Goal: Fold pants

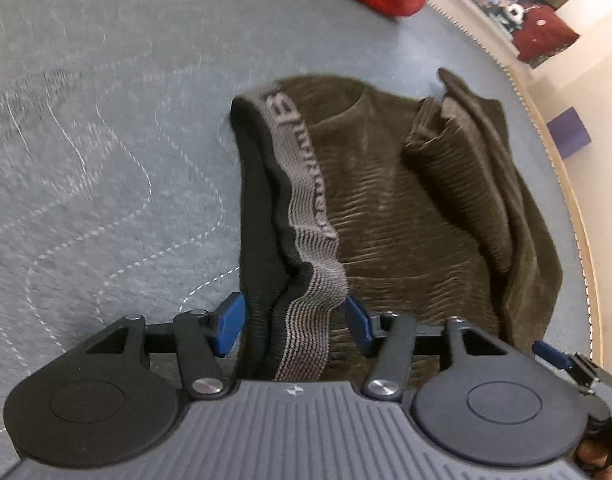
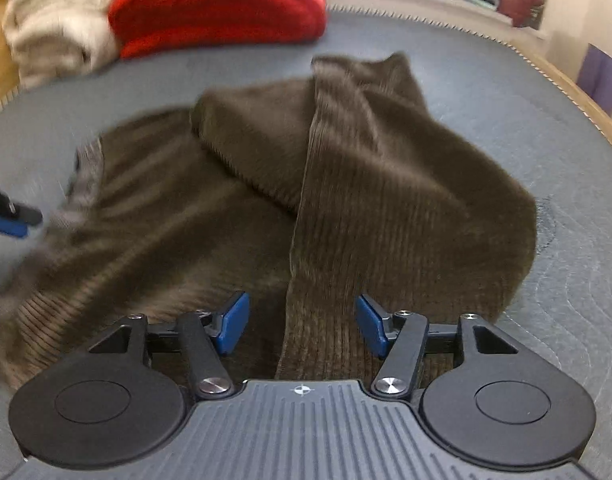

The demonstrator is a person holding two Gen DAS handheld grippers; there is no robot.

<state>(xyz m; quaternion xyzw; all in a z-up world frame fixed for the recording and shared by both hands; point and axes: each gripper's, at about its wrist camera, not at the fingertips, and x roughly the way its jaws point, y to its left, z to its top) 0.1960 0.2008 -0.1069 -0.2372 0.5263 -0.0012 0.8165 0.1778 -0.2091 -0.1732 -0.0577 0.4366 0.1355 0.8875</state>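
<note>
The pants (image 1: 406,200) lie bunched near the bed's (image 1: 106,160) right edge. Left tool (image 1: 294,320) straddles the waistband (image 1: 306,184), right tool (image 2: 302,322) a leg; both apart. Next: clamp, then fold.

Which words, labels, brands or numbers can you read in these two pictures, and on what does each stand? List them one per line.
Waistband of the pants: dark lettering runs along the grey band, but it is too blurred to read.
Red bundle in the far background: a small pale mark, too small to read.
Right wrist view: no text on the pants or anything else.
</note>
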